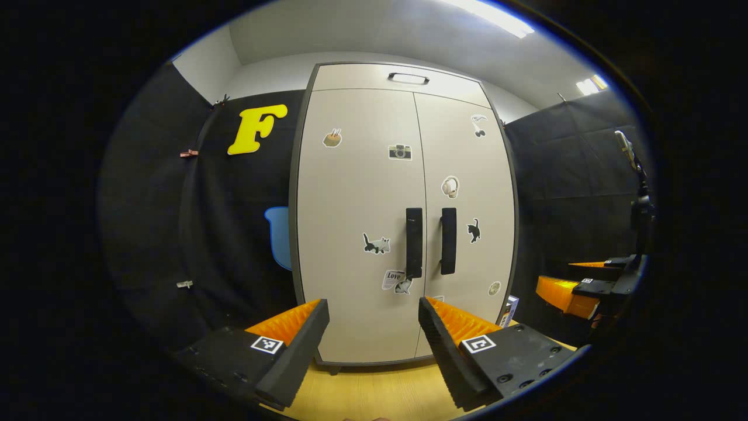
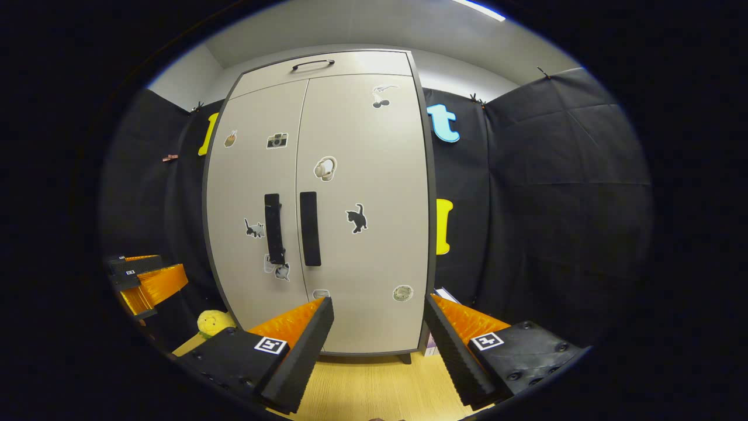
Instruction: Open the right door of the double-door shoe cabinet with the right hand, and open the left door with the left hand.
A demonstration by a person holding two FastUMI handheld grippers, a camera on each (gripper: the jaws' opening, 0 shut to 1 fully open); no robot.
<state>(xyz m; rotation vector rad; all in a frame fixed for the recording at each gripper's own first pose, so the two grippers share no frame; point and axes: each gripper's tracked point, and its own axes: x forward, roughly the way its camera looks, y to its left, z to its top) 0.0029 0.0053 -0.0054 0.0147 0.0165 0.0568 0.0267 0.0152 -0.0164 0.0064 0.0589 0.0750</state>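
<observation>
A pale double-door shoe cabinet [image 1: 362, 193] [image 2: 362, 175] stands upright ahead with both doors closed. Stickers dot its doors. The left door's black vertical handle [image 1: 414, 242] [image 2: 273, 228] and the right door's handle [image 1: 448, 240] [image 2: 310, 228] sit side by side at the centre seam. My left gripper [image 1: 374, 310] is open, well short of the cabinet, aimed at the lower left door. My right gripper [image 2: 378, 307] is open too, facing the lower right door, and is seen from the left gripper view at far right [image 1: 575, 283]. The left gripper appears at the far left of the right gripper view [image 2: 143, 275].
A small drawer front with a black handle [image 1: 408, 78] tops the cabinet. The floor [image 1: 374, 392] is light wood. A yellow plush toy [image 2: 215, 322] lies on the floor left of the cabinet. A small box [image 1: 509, 310] leans by the cabinet's right foot. A stand [image 1: 640, 199] rises at far right.
</observation>
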